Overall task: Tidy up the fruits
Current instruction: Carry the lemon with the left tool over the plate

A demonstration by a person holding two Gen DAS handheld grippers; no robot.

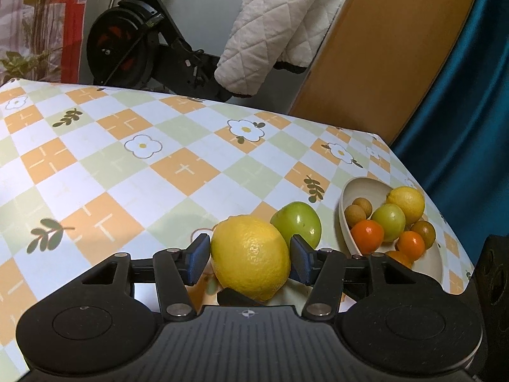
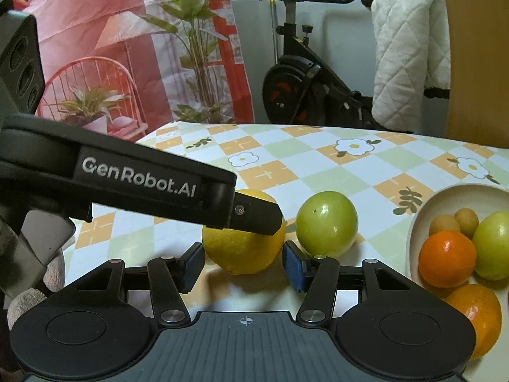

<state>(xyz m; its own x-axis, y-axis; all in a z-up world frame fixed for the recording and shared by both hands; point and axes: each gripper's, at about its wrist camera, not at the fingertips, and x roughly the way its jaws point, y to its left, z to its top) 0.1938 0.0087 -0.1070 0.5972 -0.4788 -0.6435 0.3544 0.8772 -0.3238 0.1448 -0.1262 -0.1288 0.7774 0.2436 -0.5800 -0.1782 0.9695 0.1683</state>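
A yellow lemon (image 1: pixel 251 254) rests on the checked tablecloth between the blue pads of my left gripper (image 1: pixel 249 258). The pads stand right beside its two ends without visibly pressing. In the right wrist view that gripper's black finger (image 2: pixel 254 216) lies across the lemon (image 2: pixel 241 251). My right gripper (image 2: pixel 244 265) is open, and the lemon sits just beyond its tips. A green round fruit (image 1: pixel 297 224) (image 2: pixel 327 224) lies beside the lemon on the cloth. A cream bowl (image 1: pixel 345 203) (image 2: pixel 413 232) to the right holds a second lemon (image 1: pixel 407 202), oranges, a green fruit and small brown fruits.
The table (image 1: pixel 127 165) ends just right of the bowl, by a teal curtain (image 1: pixel 461 95). Behind its far edge stand an exercise bike (image 1: pixel 127 41), a white quilted cloth (image 1: pixel 276 25) and a wooden panel (image 1: pixel 381 47). A gloved hand (image 2: pixel 28 299) holds the left gripper's handle.
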